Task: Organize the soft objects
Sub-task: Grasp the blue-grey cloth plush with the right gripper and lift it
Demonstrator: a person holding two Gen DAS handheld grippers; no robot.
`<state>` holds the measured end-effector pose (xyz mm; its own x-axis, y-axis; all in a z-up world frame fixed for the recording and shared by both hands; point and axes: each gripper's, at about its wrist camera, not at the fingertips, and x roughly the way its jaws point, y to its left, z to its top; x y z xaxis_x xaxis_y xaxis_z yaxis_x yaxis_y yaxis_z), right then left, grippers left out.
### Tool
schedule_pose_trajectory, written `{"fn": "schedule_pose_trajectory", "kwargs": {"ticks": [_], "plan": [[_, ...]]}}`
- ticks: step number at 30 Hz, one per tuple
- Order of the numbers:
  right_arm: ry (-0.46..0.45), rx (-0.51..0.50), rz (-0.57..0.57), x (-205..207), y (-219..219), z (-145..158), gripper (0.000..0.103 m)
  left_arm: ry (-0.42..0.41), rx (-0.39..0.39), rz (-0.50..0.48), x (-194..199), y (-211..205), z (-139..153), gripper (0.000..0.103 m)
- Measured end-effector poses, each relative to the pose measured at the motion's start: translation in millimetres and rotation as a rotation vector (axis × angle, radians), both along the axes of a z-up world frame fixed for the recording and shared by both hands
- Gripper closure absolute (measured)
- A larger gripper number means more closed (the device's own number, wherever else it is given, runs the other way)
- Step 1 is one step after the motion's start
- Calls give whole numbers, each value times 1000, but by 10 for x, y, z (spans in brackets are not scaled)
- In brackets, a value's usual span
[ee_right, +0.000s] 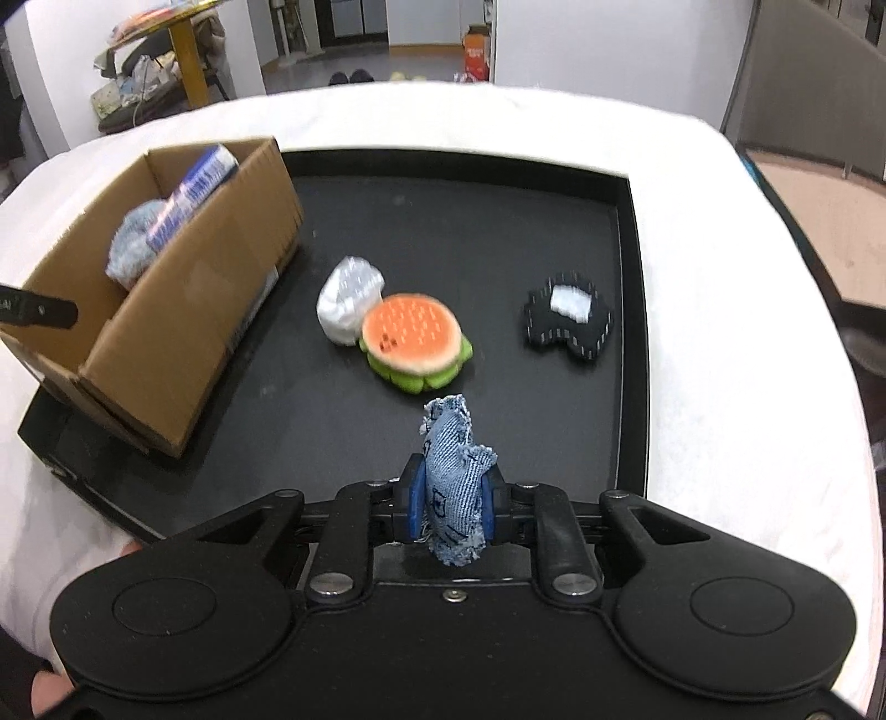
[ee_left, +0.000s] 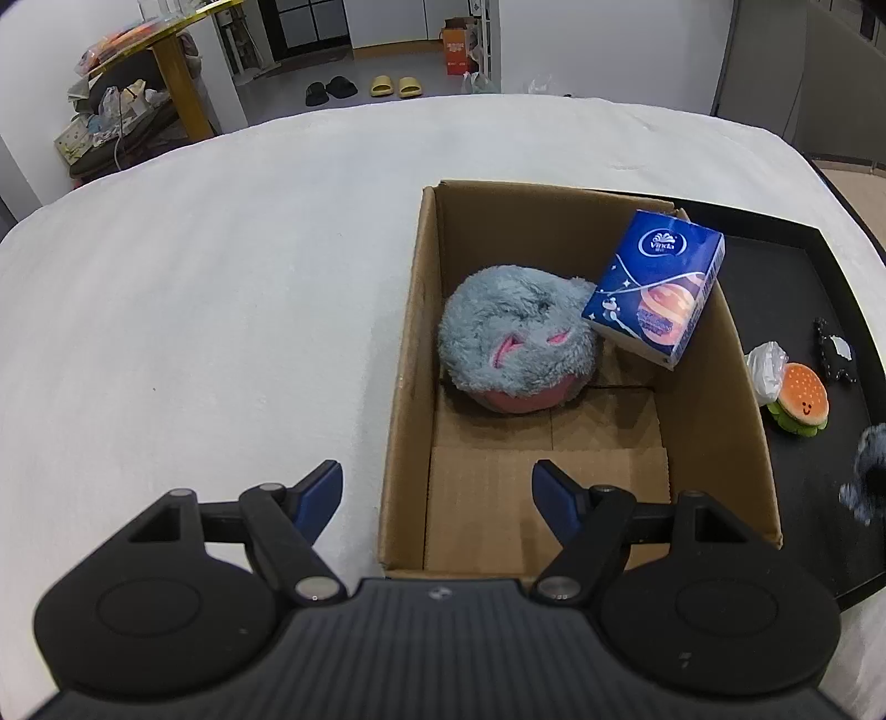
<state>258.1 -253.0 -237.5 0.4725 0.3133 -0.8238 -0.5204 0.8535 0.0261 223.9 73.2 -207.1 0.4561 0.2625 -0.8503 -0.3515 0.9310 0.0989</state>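
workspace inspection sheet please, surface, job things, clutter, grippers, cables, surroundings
surface: white cloth-covered table with a black tray on it.
job's things: cardboard box holds a grey plush and a blue tissue pack leaning on its wall; burger plush, white plastic bundle and black plush with a white patch lie on the tray.
clutter: nothing seen.
grippers: left hand-held gripper open and empty over the box's near end; right hand-held gripper shut on a frayed denim piece.
cables: nothing seen.
surroundings: yellow-legged table with piled items, slippers on the floor, orange box.
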Motion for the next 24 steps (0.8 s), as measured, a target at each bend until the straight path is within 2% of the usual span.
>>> {"fn": "schedule_pose_trajectory", "kwargs": {"ticks": [15,24], "plan": [[-157,13,109,50,498,441,84,-40,-17,21,-56,113,57,29],[-220,32,167,60,795,661,84,-66,-19,29,-93,169,75,30]]}}
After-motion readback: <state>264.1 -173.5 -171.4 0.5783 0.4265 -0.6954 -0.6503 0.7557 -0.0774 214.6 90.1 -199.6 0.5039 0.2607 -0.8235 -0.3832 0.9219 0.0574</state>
